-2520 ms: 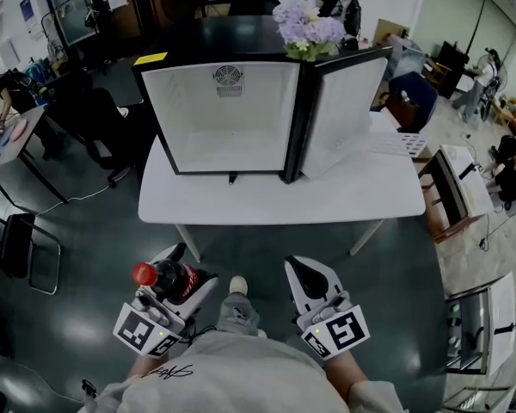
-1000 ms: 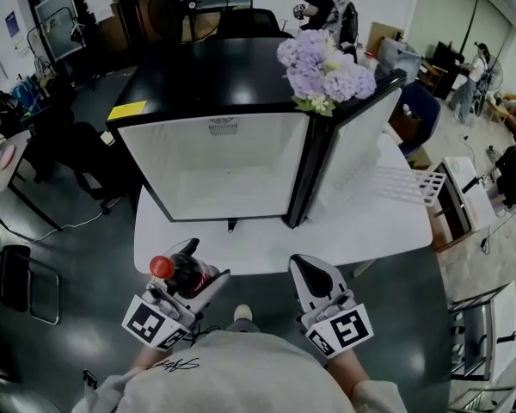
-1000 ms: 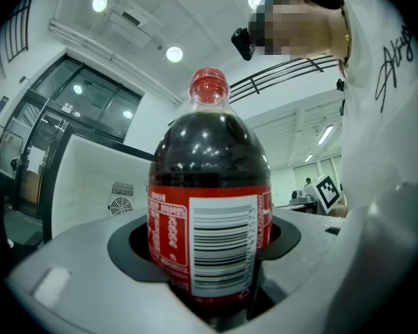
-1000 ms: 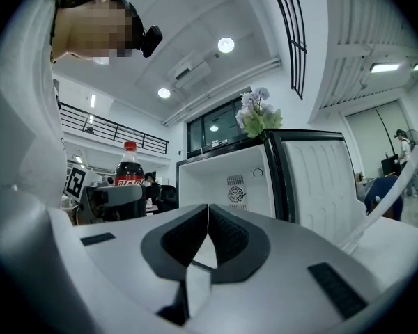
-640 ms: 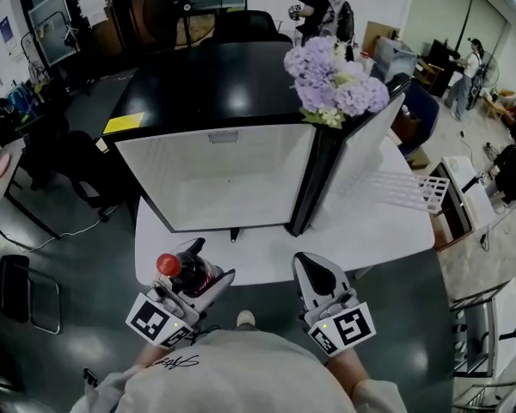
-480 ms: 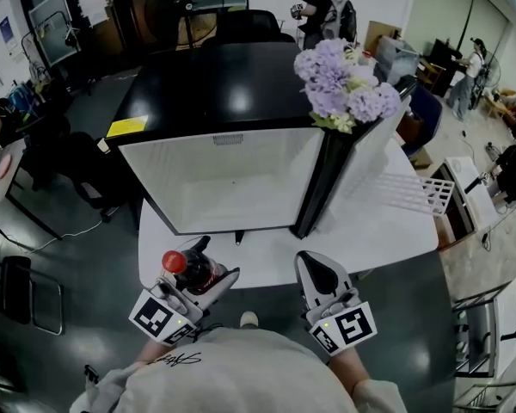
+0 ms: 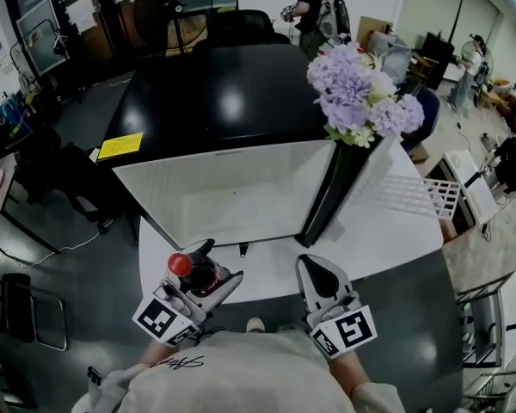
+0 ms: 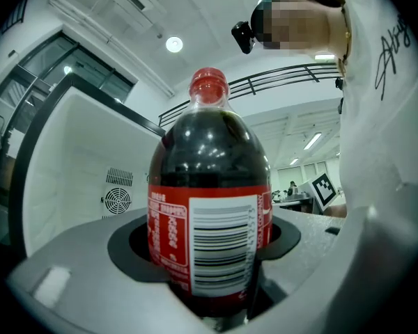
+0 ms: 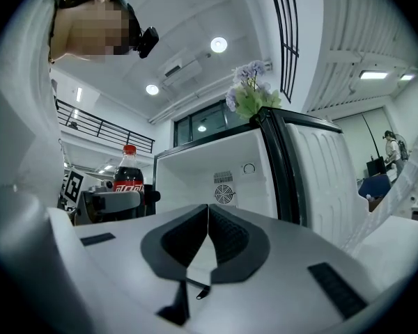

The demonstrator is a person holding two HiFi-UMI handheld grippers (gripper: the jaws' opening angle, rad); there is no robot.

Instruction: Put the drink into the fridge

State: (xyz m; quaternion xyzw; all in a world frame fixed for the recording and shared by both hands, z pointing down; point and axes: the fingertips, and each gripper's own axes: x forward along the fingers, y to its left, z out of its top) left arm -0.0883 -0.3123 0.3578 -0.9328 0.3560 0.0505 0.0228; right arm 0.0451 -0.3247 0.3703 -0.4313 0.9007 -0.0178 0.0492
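- Looking at the small black fridge with the white inside (image 7: 232, 200), how far along is the task, do you think?
- I judge it is about at the middle. The fridge stands on the white rectangular table (image 7: 396, 243). Its door (image 7: 361, 183) is already swung open to the right, so that step is done. The drink is not yet inside. It is at the near edge of the table, close to the person's body.
- What is in the fridge?
- Nothing that I can see. The compartment shows only white walls and a round fan grille at the back. The white wire shelf (image 7: 413, 198) on the door also looks empty. On the black top are a bunch of purple flowers (image 7: 361, 93) and a yellow paper note (image 7: 120, 146).
- And the drink itself?
- It is a dark cola plastic bottle with a red cap (image 8: 209, 207). It stands upright in the left gripper (image 7: 213, 265). The jaws are wide apart, but they press on the bottle's lower body from both sides, so it is held.
- The other gripper?
- The right gripper (image 9: 207, 236) has its jaws closed together with nothing between them. It is beside the left one.
- What is left?
- To carry the bottle into the compartment, set it upright, let go, and probably close the door.
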